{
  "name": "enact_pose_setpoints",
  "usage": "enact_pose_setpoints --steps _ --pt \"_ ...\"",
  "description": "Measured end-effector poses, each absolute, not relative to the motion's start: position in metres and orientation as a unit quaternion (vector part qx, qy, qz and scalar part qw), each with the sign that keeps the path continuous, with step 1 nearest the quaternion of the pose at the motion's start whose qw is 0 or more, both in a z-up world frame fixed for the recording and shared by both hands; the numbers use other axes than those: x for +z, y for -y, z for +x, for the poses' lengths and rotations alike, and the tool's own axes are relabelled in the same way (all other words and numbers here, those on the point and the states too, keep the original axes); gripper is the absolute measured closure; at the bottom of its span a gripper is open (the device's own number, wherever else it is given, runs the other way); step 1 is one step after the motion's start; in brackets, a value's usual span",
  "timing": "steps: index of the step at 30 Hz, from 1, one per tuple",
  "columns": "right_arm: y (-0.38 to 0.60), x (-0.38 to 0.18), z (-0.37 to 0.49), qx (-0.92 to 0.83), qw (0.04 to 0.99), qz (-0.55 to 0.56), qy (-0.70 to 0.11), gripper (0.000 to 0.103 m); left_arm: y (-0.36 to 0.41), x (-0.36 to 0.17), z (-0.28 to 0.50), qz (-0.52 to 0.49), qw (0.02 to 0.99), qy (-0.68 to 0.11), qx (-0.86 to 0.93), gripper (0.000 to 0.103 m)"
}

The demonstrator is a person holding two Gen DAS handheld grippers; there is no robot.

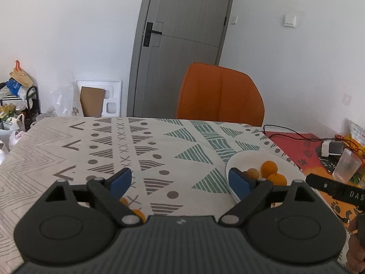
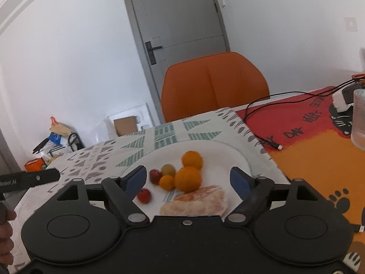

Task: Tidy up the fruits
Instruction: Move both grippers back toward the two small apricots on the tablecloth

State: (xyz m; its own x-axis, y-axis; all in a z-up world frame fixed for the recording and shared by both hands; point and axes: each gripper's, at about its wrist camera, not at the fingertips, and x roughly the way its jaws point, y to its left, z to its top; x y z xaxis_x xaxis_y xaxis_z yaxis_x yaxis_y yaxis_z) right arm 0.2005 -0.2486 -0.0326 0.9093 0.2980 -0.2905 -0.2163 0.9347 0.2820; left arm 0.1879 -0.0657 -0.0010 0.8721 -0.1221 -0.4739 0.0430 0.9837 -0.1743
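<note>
The fruits are gathered on a white plate (image 2: 232,157), which is set on the patterned tablecloth (image 2: 164,134) near the edge of a red and orange mat (image 2: 303,141). Two oranges (image 2: 188,179) are seen touching one another at the middle of the plate, the farther one (image 2: 192,159) lying just behind the nearer. A smaller orange fruit (image 2: 166,182) is pressed against the nearer orange, with a yellow-green fruit (image 2: 168,169) just behind it and a small red fruit (image 2: 155,175) beside it; a second red fruit (image 2: 144,195) lies a little apart, toward the near rim. A pale, browned piece of food (image 2: 198,202) is laid at the near side of the plate; what it is cannot be told. The right gripper (image 2: 189,180) is held above the plate with its blue-padded fingers (image 2: 238,182) spread wide, nothing being clamped between them. The left gripper (image 1: 180,181) is held over the tablecloth to the left of the plate, its fingers (image 1: 121,180) likewise wide apart and holding nothing; beneath its left finger, an orange fruit (image 1: 139,214) is partly seen on the cloth, largely hidden by the gripper body. On the mat a ribbed glass (image 2: 359,118), a black cable (image 2: 262,105) and a white charger (image 2: 340,100) are found. Behind the table an orange chair (image 2: 214,82) is placed before a grey door (image 2: 175,18).
</note>
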Motion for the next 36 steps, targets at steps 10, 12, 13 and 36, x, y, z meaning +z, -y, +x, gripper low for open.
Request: enact_pose_setpoints --steps 10,12,13,36 --pt "0.230 -0.022 0.182 0.149 0.967 0.109 -0.178 0.017 0.027 -0.004 0.164 -0.095 0.963 -0.251 -0.005 0.011" --pt "0.226 -0.018 0.179 0.154 0.965 0.110 -0.182 0.017 0.019 -0.006 0.161 -0.106 0.962 -0.253 0.001 0.011" --pt "0.222 -0.016 0.178 0.156 0.965 0.107 -0.183 0.017 0.015 -0.007 0.159 -0.110 0.961 -0.254 0.003 0.011" --pt "0.130 -0.024 0.177 0.269 0.932 0.051 -0.239 0.025 -0.020 -0.032 0.141 -0.128 0.955 -0.269 0.011 0.019"
